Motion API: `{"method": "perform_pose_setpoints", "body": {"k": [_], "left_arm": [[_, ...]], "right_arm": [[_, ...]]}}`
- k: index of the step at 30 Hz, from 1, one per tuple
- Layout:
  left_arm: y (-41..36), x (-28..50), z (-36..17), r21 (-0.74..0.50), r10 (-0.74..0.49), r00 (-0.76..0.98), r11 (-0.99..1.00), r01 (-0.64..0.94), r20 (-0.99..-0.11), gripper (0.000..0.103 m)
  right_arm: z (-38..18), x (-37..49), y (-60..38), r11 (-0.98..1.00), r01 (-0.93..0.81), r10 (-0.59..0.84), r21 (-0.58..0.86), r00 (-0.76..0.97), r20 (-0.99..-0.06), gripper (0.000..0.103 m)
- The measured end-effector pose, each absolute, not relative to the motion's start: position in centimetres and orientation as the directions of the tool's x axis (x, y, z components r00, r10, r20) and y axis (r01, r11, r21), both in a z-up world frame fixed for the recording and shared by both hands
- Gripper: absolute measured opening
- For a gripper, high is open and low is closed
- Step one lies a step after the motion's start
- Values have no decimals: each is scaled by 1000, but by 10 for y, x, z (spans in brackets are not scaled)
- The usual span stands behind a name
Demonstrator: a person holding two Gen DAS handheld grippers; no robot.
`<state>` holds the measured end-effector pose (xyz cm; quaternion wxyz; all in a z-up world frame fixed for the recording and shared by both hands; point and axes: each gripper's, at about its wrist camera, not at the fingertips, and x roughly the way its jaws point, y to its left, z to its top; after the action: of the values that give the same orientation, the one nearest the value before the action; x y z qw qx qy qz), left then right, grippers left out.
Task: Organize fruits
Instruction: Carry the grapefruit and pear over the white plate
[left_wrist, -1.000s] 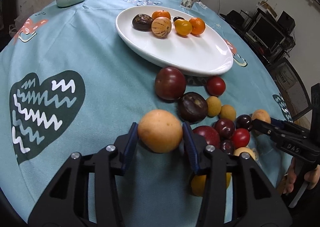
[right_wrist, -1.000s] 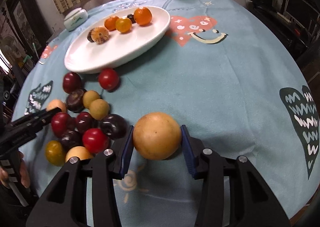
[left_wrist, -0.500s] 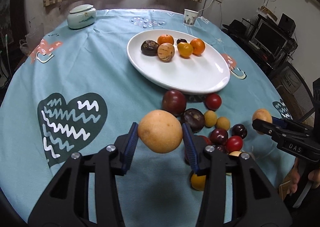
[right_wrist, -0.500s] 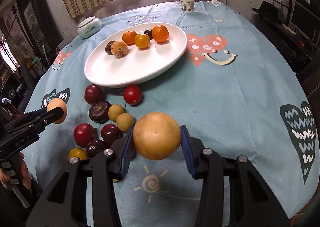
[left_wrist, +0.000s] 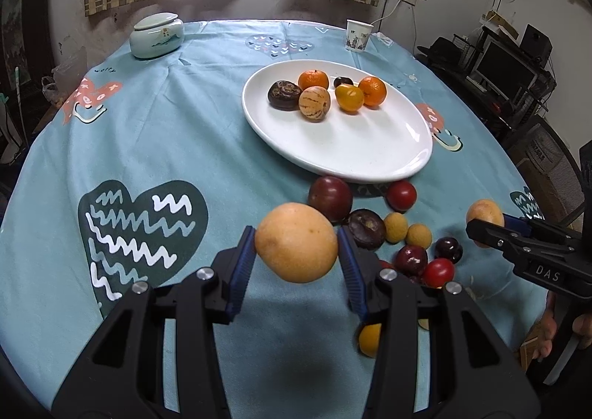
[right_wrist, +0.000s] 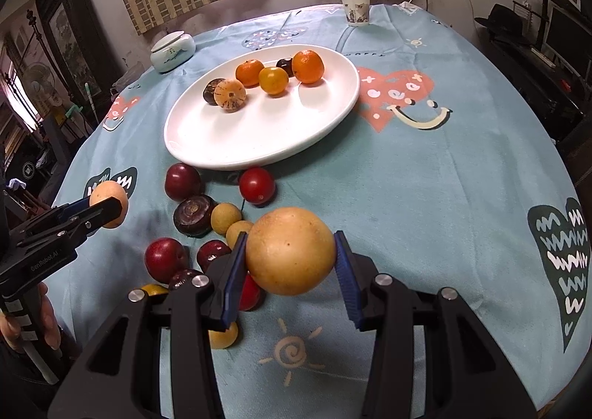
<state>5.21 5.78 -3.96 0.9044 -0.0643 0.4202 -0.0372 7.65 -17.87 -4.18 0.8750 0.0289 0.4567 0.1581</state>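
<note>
1. Pinching a round tan-yellow fruit [left_wrist: 296,242], the left gripper [left_wrist: 296,259] has both blue pads [left_wrist: 242,260] pressed on the fruit's sides; fruit is off the tablecloth [left_wrist: 155,130], above it.
2. Right gripper [right_wrist: 290,263] does likewise w/ a second tan-yellow fruit [right_wrist: 290,250], pads [right_wrist: 344,263] tight on both sides, fruit clear of the cloth.
3. White plate [left_wrist: 344,156] sits ahead of both grippers, well apart from the fingertips. Six fruits at its far end: two oranges, a yellow-orange one, a striped tan one, a dark brown one, plus a small dark one half hidden behind the others.
4. Loose fruit pile [right_wrist: 207,219] lies btwn grippers and plate: right of the left gripper, left of the right gripper. Red, dark purple and small yellow-tan pieces, touching or just beside each other.
5. Left wrist view: right gripper comes in from the right edge, side-on, its fruit showing past the finger tip. Right wrist view: left gripper enters at the left edge likewise.
6. Hidden/cut off: several pile fruits are covered by the gripper fingers, e.g. an orange-yellow one [left_wrist: 370,339] only peeks out under the left gripper's right finger; a red one and a yellow one are partly behind the right gripper's left finger. Exact pile count can't be told.
7. Person's hand [right_wrist: 44,323] on the left gripper's handle is cropped by the frame edge.
8. Far side: lidded ceramic jar [left_wrist: 157,35] and paper cup [left_wrist: 358,35], well beyond the plate.
</note>
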Motion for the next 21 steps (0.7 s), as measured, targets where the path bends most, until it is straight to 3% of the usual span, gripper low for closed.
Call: {"method": "perform_pose_setpoints", "body": {"k": [6,12,21], "left_arm": [[52,80,-10,-100,-113,674,993,58,-730,46],[38,161,15,-31,-90,684,995,99,-724,46],[31,268,-14,-21,-74,624,995,93,-778,46]], "right_arm": [[-20,109,-171,939,-294,318,177,551,-772,45],[-11,187,-159,936,-309,314,166,525,-791,45],[-36,254,-144,941,-304,288,146,499,-818,45]]}}
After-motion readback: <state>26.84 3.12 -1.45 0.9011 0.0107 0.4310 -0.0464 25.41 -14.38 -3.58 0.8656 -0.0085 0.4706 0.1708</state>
